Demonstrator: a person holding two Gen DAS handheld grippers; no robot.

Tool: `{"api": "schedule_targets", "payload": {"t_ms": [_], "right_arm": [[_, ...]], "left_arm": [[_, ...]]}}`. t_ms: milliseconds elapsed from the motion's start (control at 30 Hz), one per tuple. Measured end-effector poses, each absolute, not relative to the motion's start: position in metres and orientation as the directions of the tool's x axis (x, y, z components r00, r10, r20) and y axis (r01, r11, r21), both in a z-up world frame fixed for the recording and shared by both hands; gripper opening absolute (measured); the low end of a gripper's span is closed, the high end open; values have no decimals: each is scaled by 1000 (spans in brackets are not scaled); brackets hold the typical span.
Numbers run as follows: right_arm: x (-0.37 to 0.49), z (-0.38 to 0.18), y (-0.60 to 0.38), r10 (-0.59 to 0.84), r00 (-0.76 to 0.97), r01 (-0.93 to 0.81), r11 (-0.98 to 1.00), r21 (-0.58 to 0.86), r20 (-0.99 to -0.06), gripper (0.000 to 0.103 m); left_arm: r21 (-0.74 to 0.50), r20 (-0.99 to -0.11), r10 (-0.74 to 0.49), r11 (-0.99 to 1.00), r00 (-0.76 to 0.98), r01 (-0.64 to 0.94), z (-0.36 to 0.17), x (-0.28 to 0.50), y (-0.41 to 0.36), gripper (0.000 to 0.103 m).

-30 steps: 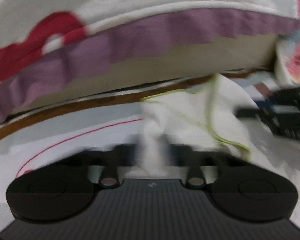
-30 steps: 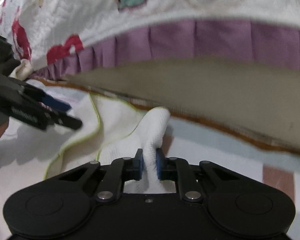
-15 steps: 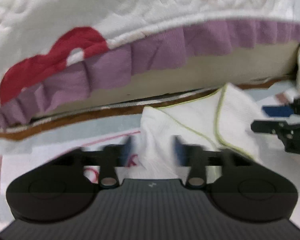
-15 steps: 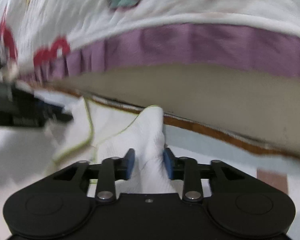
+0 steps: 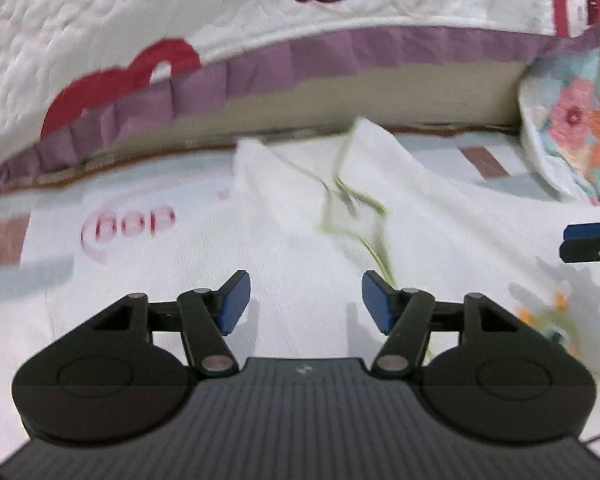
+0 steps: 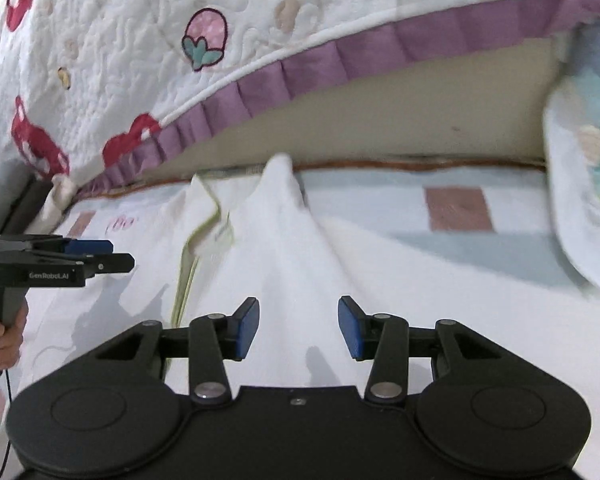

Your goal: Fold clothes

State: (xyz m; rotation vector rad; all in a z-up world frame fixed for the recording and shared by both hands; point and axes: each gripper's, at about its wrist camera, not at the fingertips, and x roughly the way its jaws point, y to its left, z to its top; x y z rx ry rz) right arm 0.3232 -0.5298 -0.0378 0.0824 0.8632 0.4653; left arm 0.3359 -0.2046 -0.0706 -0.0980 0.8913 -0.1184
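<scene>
A white garment (image 5: 300, 216) with a thin yellow-green trim lies spread on the bed sheet, rumpled into ridges. It also shows in the right wrist view (image 6: 284, 240). My left gripper (image 5: 305, 300) is open and empty just above the garment's near part. My right gripper (image 6: 298, 328) is open and empty over a raised fold of the same garment. The left gripper appears at the left of the right wrist view (image 6: 96, 258), and the right gripper's tips at the right edge of the left wrist view (image 5: 592, 240).
A quilted white bedspread with a purple ruffle (image 5: 260, 60) hangs over a beige mattress side (image 6: 420, 120) at the back. A floral cloth (image 5: 572, 132) lies at the right. The sheet (image 5: 120, 232) has red print and brown and grey squares.
Both grippers were shut on the white garment a second ago. They have opened, let it go and pulled back, and the garment now lies on the sheet.
</scene>
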Motion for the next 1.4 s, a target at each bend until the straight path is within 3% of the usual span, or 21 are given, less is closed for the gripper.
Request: {"api": "schedule_targets", "payload": {"t_ms": [333, 567, 933, 1033, 1167, 1200, 1267, 1400], "right_arm": [[199, -15, -579, 407, 532, -299, 911, 284, -743, 53], [157, -35, -603, 350, 558, -198, 937, 289, -752, 53], [102, -68, -643, 298, 569, -37, 940, 339, -767, 53], [100, -77, -656, 331, 551, 7, 916, 401, -766, 53], [97, -89, -671, 399, 536, 54, 863, 502, -744, 53], [96, -91, -671, 424, 539, 46, 848, 528, -728, 51], [95, -91, -666, 453, 544, -6, 843, 537, -706, 6], [87, -75, -652, 367, 596, -78, 912, 403, -715, 5]], "left_arm": [[-139, -847, -59, 984, 528, -114, -59, 172, -182, 67], [-185, -866, -9, 935, 500, -304, -64, 75, -129, 74], [-197, -908, -11, 893, 418, -406, -96, 47, -89, 75], [-196, -915, -26, 901, 403, -387, -100, 48, -94, 84], [-218, -916, -56, 900, 397, -377, -102, 46, -95, 88], [-230, -915, -65, 895, 398, -383, -103, 45, -94, 89], [-267, -909, -91, 877, 407, -399, -106, 44, -90, 96], [-277, -907, -104, 877, 408, -393, -110, 46, -92, 101]]}}
